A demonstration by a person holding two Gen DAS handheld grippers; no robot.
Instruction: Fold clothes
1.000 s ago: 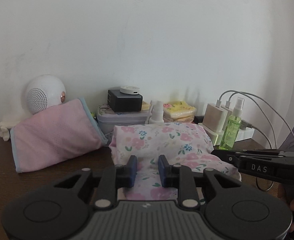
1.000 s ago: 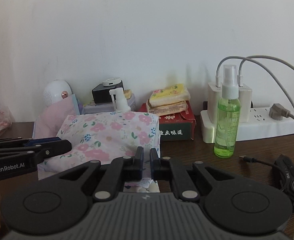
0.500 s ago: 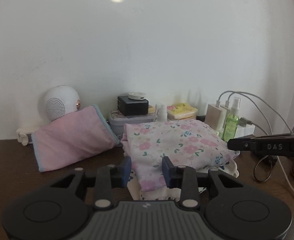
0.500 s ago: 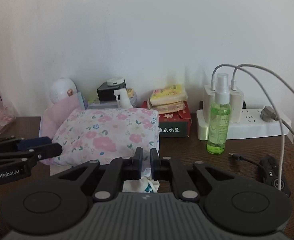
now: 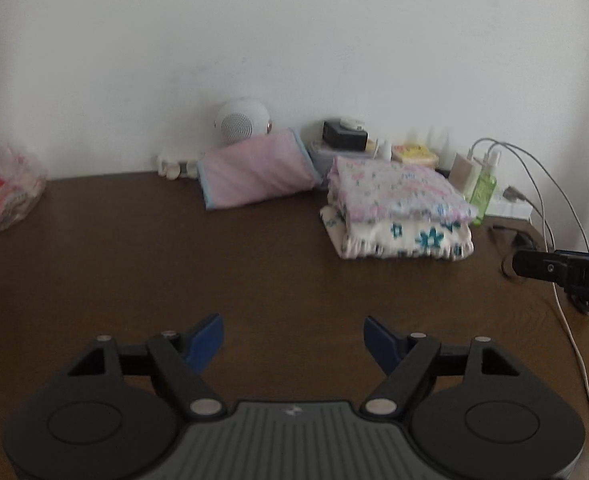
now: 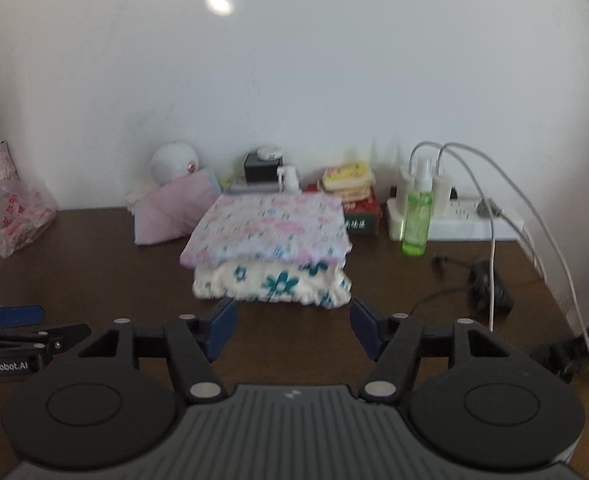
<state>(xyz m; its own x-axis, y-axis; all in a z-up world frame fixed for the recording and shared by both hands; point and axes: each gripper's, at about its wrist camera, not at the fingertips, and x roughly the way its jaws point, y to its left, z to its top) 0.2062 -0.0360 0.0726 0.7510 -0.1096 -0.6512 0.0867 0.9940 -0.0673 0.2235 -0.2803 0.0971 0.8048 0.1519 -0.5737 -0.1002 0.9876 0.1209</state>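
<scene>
Resting in a neat stack at the twelve o'clock edge of the dark surface [image 6: 94, 280], a pink floral garment [image 6: 268, 228] lies folded on a cream one with teal flowers [image 6: 274, 284]. Both the left gripper [image 5: 293, 338] and the right gripper [image 6: 292, 326] hover with fingers spread wide, holding nothing. At ten o'clock of the stack a pink pouch [image 6: 170, 210] leans; at two o'clock stands a green spray bottle [image 6: 416, 220]. Any further squaring of the stack would best be done gently, clear of the charger cables [image 6: 494, 200].
</scene>
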